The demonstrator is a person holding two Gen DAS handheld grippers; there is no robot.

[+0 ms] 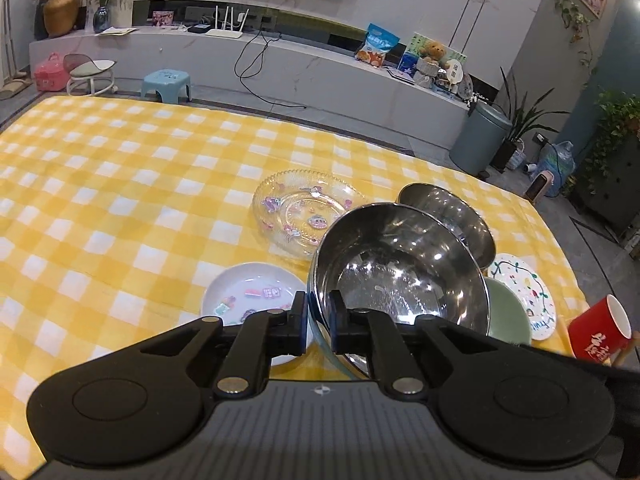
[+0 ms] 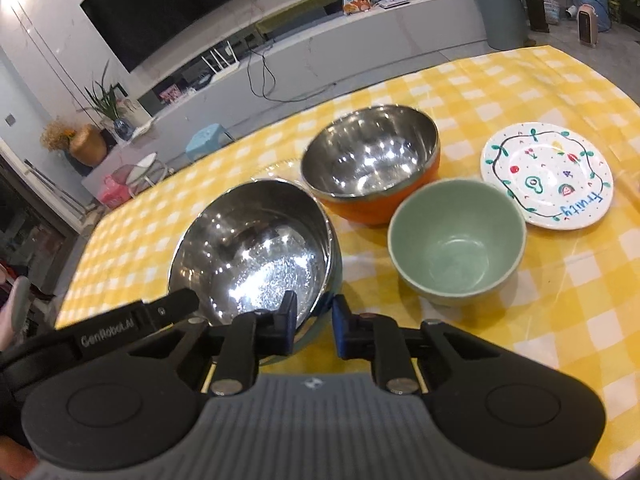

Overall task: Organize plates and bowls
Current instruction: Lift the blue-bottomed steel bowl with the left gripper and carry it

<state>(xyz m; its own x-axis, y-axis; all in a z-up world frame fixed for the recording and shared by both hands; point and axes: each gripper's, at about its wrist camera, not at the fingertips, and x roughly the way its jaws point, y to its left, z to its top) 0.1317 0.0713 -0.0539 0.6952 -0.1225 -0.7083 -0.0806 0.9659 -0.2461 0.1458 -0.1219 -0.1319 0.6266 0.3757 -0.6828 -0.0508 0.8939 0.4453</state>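
Observation:
A large steel bowl (image 1: 400,276) (image 2: 256,252) with a teal outside is held by both grippers, tilted. My left gripper (image 1: 318,312) is shut on its near rim, one finger inside and one outside. My right gripper (image 2: 314,316) is shut on the rim at another spot, and my left gripper's finger (image 2: 176,306) shows at the bowl's left edge. Behind it stands a second steel bowl (image 1: 444,216) (image 2: 372,160) with an orange outside. A green bowl (image 2: 456,240) (image 1: 506,312) sits to the right, with a white "fruity" plate (image 2: 548,176) (image 1: 528,292) beyond it.
On the yellow checked tablecloth (image 1: 120,200) lie a clear glass plate (image 1: 296,204) and a small white plate with stickers (image 1: 244,296). A red mug (image 1: 598,332) stands at the table's right edge. A TV bench and a bin (image 1: 480,140) are beyond the table.

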